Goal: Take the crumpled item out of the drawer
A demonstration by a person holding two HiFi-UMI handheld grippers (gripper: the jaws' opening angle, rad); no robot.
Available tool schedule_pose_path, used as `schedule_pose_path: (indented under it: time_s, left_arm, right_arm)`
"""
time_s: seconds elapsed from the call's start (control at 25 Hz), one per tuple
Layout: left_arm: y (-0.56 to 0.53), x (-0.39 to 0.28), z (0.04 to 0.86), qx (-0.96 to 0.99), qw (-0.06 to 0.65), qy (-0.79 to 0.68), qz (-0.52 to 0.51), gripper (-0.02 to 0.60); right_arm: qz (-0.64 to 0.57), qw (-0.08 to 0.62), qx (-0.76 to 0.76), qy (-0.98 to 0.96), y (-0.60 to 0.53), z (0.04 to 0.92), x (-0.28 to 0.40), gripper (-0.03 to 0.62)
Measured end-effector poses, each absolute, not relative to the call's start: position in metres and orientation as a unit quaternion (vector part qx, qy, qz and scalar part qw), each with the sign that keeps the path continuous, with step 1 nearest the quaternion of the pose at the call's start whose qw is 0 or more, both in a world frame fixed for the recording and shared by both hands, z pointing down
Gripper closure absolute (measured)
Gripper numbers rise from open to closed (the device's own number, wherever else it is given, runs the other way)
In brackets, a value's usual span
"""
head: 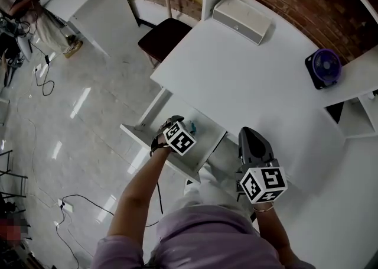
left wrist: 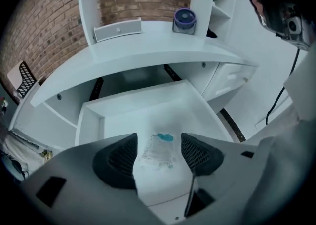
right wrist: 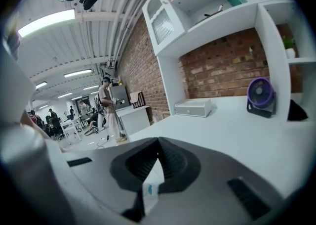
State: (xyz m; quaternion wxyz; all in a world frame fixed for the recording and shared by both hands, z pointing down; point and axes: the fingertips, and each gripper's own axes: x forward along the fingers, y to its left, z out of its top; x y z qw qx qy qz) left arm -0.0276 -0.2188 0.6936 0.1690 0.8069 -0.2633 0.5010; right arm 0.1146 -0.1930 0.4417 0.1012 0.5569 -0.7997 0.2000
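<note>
The white drawer [head: 140, 136] stands pulled out under the desk, and its floor and walls fill the left gripper view [left wrist: 143, 101]. The crumpled item [left wrist: 159, 152], a clear wrapper with a teal patch, lies on the drawer floor; in the head view it shows as a teal speck [head: 194, 127]. My left gripper [left wrist: 159, 142] points steeply down over it, open, with the wrapper framed between the two pads but untouched. In the head view that gripper [head: 177, 127] hovers above the drawer. My right gripper [head: 248, 133] hangs over the desk's front edge, its tips [right wrist: 158, 142] together and nothing held.
On the white desk [head: 248, 78] are a purple fan [head: 323, 67] at the right and a white box [head: 241, 19] at the back by the brick wall. A chair [head: 165, 36] stands left of the desk. Cables lie on the floor [head: 65, 206]. People stand far off [right wrist: 106, 105].
</note>
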Motion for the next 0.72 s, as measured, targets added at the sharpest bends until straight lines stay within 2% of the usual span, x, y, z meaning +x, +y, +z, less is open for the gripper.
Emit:
schedule_pose_path:
  time_s: [0.72]
  left_arm:
    - [-0.207, -0.028, 0.773, 0.758, 0.169, -0.191, 0.6, 0.305]
  right_arm:
    - [0.226, 0.118, 0.563, -0.786, -0.213, 0.466, 0.127, 0.592]
